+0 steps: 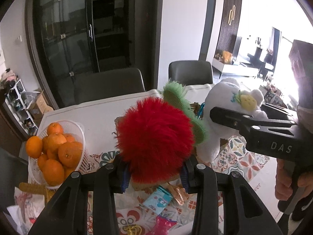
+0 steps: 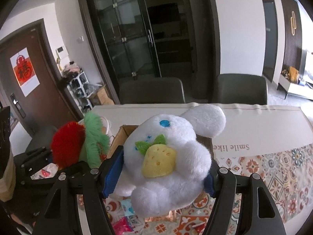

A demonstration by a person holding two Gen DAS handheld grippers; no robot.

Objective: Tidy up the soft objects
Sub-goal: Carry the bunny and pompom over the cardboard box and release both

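Blue-padded left fingers (image 1: pixel 125 174) pinch a red-and-green fluffy toy (image 1: pixel 156 135) above the table (image 1: pixel 93 113), while the right fingers (image 2: pixel 111 176), spread wider, grip a white plush (image 2: pixel 168 160).

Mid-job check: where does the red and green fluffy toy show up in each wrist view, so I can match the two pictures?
Left wrist view: the red and green fluffy toy fills the centre, gripped in the left claw.
Right wrist view: it sits at the left edge, beside the white plush toy held in the right claw.
Shared landmark: the dark glass cabinet behind the table.
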